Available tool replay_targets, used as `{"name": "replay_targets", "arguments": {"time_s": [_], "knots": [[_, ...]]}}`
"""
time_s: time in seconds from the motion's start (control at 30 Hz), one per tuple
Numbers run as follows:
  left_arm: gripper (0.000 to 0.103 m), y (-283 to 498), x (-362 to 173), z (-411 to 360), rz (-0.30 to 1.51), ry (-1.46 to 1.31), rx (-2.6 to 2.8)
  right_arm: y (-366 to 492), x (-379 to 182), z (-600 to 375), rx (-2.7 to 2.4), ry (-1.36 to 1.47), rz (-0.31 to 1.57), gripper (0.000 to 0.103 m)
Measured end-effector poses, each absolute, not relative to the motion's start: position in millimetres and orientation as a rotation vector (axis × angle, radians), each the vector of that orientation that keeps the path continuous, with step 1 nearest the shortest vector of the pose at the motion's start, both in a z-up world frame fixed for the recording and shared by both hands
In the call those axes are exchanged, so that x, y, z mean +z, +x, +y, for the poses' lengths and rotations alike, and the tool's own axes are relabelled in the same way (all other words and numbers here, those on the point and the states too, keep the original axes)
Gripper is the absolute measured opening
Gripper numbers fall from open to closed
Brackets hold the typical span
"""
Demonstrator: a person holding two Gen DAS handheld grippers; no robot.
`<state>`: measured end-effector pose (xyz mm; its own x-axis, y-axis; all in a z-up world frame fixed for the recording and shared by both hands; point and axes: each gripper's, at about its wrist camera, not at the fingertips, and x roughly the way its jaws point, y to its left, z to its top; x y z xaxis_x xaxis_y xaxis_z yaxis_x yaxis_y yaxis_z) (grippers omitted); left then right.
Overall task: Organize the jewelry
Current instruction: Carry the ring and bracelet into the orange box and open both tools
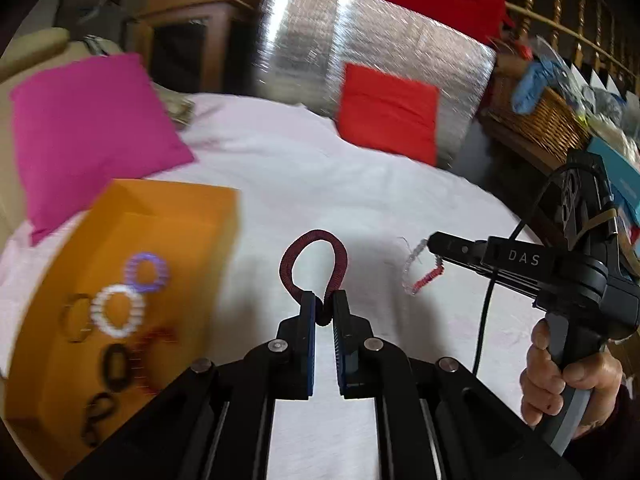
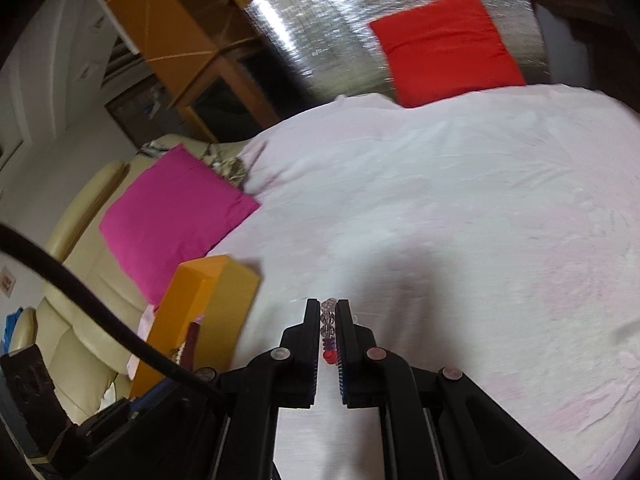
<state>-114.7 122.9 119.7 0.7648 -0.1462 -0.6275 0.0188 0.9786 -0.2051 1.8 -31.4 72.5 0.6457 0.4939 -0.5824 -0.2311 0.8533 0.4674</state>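
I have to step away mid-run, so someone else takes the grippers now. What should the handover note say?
Left gripper: shut on a dark red coiled bracelet, held above the white bedsheet.
Right gripper: shut on a clear and red beaded bracelet.
Orange box, to the left: already holds a purple bracelet, a white beaded one and several dark rings.
Done: those pieces are in the box.
Left: likely drop both held bracelets into the box; no other loose jewelry is visible on the sheet.

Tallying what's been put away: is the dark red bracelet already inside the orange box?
No, the dark red bracelet is pinched in the left gripper, beside the orange box.
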Motion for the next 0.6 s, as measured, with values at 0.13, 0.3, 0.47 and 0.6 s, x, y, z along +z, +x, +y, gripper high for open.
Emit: {"name": "replay_targets", "arguments": {"time_s": [0.13,0.3,0.47,0.6], "knots": [[0.009,-137,122,170,0.695,-0.153,0.026,-5,88,9,0.475,0.311,0.760,0.009],[0.009,-161,108,242,0.743,-0.161,0.137,-6,109,68,0.558,0.247,0.750,0.008],[0.009,-173,74,295,0.832,-0.238,0.211,2,116,140,0.659,0.183,0.786,0.008],[0.009,-168,55,314,0.881,-0.279,0.226,20,104,204,0.716,0.131,0.878,0.008]]}}
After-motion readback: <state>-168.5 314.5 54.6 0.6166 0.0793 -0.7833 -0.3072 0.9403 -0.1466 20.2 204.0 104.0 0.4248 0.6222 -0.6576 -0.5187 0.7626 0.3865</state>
